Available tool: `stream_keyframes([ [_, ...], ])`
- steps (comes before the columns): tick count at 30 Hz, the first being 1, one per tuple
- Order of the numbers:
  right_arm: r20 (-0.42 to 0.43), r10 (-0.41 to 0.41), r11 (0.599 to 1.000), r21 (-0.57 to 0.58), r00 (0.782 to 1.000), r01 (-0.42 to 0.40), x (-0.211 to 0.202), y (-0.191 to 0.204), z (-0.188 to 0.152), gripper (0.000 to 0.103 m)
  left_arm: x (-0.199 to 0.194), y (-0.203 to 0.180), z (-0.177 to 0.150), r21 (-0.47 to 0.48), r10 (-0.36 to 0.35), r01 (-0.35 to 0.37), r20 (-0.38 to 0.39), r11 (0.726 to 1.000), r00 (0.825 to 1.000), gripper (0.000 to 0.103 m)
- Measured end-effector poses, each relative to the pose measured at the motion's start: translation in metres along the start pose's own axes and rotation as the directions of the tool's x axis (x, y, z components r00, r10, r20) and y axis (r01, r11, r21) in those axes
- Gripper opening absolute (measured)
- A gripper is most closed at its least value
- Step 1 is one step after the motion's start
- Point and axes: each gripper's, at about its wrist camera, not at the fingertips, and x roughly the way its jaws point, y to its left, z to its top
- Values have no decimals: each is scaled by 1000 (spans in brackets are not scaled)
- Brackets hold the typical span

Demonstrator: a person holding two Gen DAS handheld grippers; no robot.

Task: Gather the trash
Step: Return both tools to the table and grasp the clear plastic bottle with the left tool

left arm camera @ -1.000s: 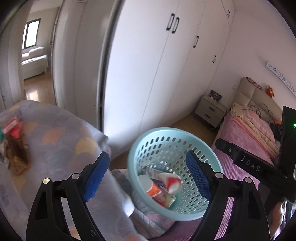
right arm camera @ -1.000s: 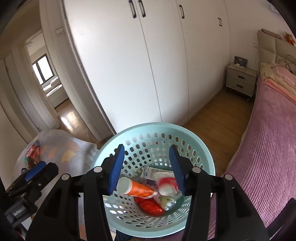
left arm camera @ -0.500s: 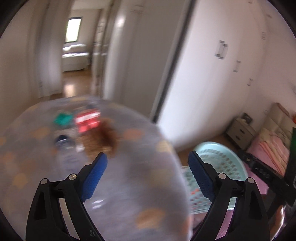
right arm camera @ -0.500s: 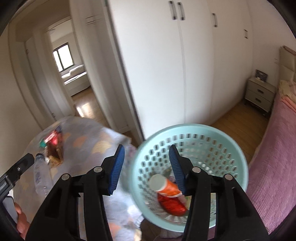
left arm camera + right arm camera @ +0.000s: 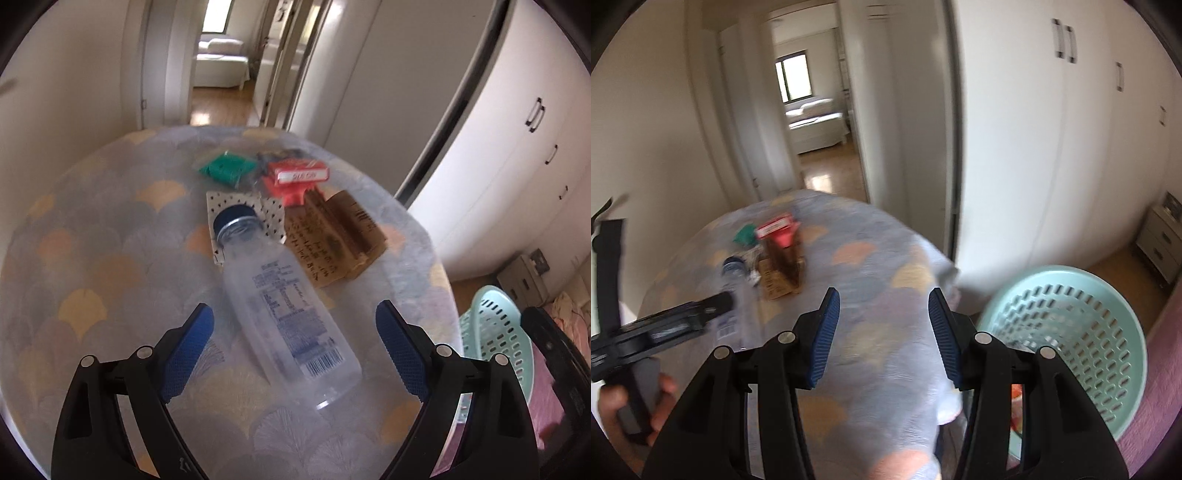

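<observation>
Clear plastic bottle (image 5: 286, 302) with a dark blue cap was seen lying on the cloth-covered table (image 5: 110, 258), framed by the spread, empty left hand-held gripper (image 5: 293, 332), and was judged light, smooth and crushable, best gripped across its labelled middle.

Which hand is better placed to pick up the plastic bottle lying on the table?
Left. The left tool is open with the bottle lying between its fingers. The right tool is open over bare tablecloth, off to the bottle's side, nearer the basket.
</observation>
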Motion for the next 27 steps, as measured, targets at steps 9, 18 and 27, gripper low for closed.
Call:
stream_keyframes([
  [9, -20, 128, 991, -39, 992, -129, 27, 30, 11, 47, 30, 8, 1, -21, 47, -48, -38, 999, 998, 86],
  [18, -88, 221, 975, -18, 971, -223, 67, 51, 22, 48, 22, 23, -1, 23, -18, 18, -40, 1000, 999, 63],
  [27, -136, 166, 980, -90, 977, -179, 107, 80, 19, 72, 6, 54, -3, -1, -54, 54, -37, 999, 998, 58],
])
